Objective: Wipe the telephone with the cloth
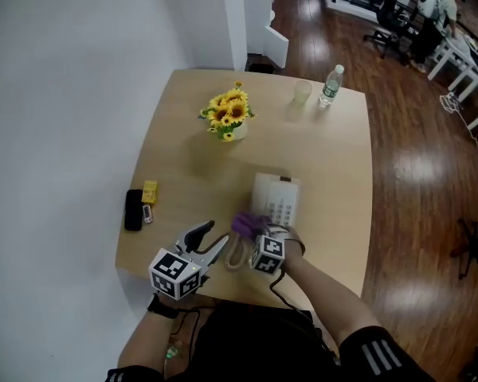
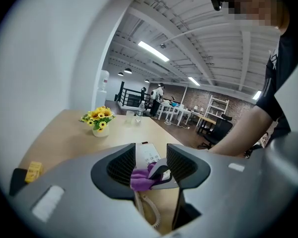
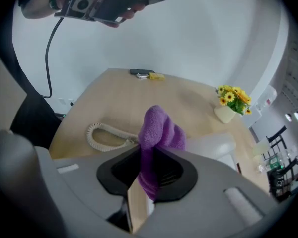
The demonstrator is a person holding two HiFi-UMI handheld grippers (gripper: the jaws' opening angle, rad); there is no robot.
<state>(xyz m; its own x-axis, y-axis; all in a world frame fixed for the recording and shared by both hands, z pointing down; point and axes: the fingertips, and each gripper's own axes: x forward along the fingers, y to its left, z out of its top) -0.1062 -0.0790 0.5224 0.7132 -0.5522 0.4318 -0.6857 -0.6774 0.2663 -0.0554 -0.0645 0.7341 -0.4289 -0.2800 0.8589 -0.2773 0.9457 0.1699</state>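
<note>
- Now at the wiping stage: the right gripper is clamped on a purple cloth, whose bunched end stands out past the jaws at the near-left corner of the white telephone. The views do not settle whether cloth and plastic are touching.
- The left gripper hovers just left of the cloth with its jaws a little apart and nothing between them. Through the gap its own view shows only the keypad and the cloth beyond.
- The telephone sits toward the near edge of the counter, roughly midway along it. Its coiled cord loops between the set and that edge.
- By these pictures, no part of the telephone looks wiped yet. The next move calls for pressing the cloth flat on the casing and drawing it across the top toward the far edge, with the free gripper perhaps steadying the set so it does not slide.
- One risk is the cord, which lies under the right gripper's line of travel and could snag.
- There is bare counter to the telephone's right and beyond it.
- The sunflower pot, the cup and the water bottle stand well apart, near the far edge.
- A black item and a yellow block lie by the left edge, clear of the work.
</note>
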